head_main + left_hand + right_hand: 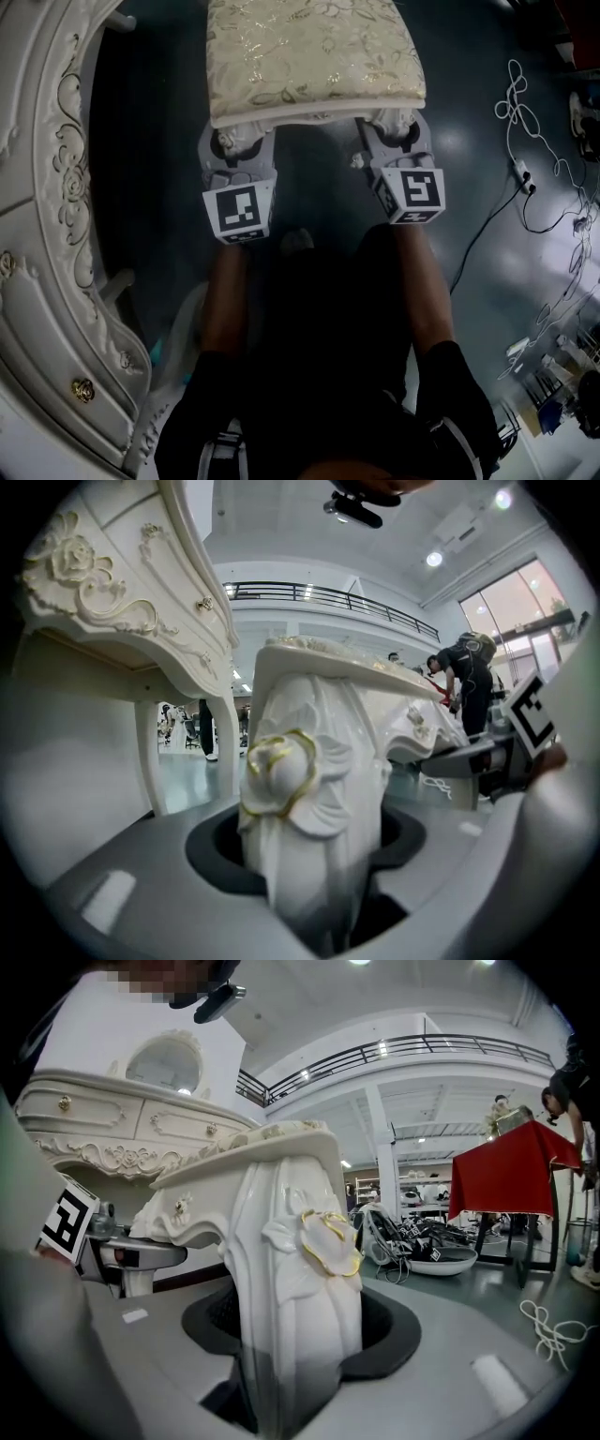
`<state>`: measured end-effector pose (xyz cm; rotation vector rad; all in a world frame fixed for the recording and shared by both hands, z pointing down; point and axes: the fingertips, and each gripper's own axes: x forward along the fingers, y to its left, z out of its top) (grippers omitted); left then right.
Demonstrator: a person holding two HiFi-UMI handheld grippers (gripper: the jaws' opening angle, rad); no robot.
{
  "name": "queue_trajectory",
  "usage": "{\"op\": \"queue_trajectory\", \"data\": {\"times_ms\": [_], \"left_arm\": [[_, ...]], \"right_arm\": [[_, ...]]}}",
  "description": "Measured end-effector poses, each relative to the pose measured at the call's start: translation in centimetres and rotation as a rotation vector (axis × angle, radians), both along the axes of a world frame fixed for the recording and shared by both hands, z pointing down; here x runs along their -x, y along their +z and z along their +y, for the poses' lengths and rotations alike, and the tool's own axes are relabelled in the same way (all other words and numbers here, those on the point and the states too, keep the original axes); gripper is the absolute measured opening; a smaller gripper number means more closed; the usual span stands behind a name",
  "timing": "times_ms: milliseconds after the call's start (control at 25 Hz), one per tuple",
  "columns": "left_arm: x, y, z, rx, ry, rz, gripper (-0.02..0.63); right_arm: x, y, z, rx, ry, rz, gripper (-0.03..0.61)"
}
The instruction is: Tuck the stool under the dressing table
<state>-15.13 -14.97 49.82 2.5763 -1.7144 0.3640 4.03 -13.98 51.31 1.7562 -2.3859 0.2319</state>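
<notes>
the stool (314, 56) sits at the top centre of the head view, its cream cushion patterned with gold leaves; it stands to the right of the dressing table (47, 234), which curves down the left edge of the frame, with a strip of dark floor (150, 122) between the two, so the stool is beside the table and not under it; the left gripper (236, 142) is clamped on the stool's near left leg (309, 827), whose carved white top with a gold-edged rosette fills the space between the jaws in the left gripper view; the right gripper (394, 131) clasps the near right leg (291, 1279) in the same way, its jaws closed against the carved white wood; both marker cubes face the camera just below the cushion's near edge, level with each other; the person's forearms run down from them to the bottom of the frame; a white cable (534, 178) loops over the floor at the right; in the right gripper view a red-covered table (511, 1171) stands at the right.
</notes>
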Motion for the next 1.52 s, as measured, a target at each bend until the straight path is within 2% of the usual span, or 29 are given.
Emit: {"op": "queue_trajectory", "data": {"times_ms": [160,280,520,640,880,1040,1200,1520], "left_arm": [[-0.7,-1.4,-0.4,0.015,-0.065,0.030,0.261],[-1.3,-0.7,0.5,0.015,-0.117,0.034,0.261],[-2.5,-1.0,2.5,-0.023,-0.237,-0.023,0.262],[-2.9,-1.2,4.3,-0.018,-0.318,-0.024,0.262],[-3.0,-1.7,7.9,-0.001,-0.482,-0.006,0.264],[-3.5,-2.2,9.6,0.003,-0.553,-0.026,0.265],[-3.6,-2.6,11.3,-0.006,-0.624,-0.008,0.265],[-1.7,-4.4,15.8,-0.016,-0.737,-0.029,0.264]], "right_arm": [[-0.8,-2.3,-1.4,-0.009,-0.062,0.022,0.256],[-1.5,-2.0,-1.6,-0.034,-0.115,0.024,0.255],[-2.4,-1.2,-1.6,-0.049,-0.232,-0.025,0.255],[-2.5,-1.4,-1.3,-0.047,-0.311,-0.027,0.255],[-1.9,-2.5,-0.3,-0.052,-0.453,-0.019,0.253],[-1.9,-2.6,0.1,-0.040,-0.522,-0.035,0.252],[-1.4,-3.4,0.6,-0.069,-0.597,-0.025,0.252],[1.6,-5.0,3.3,-0.085,-0.697,-0.045,0.252]]}}
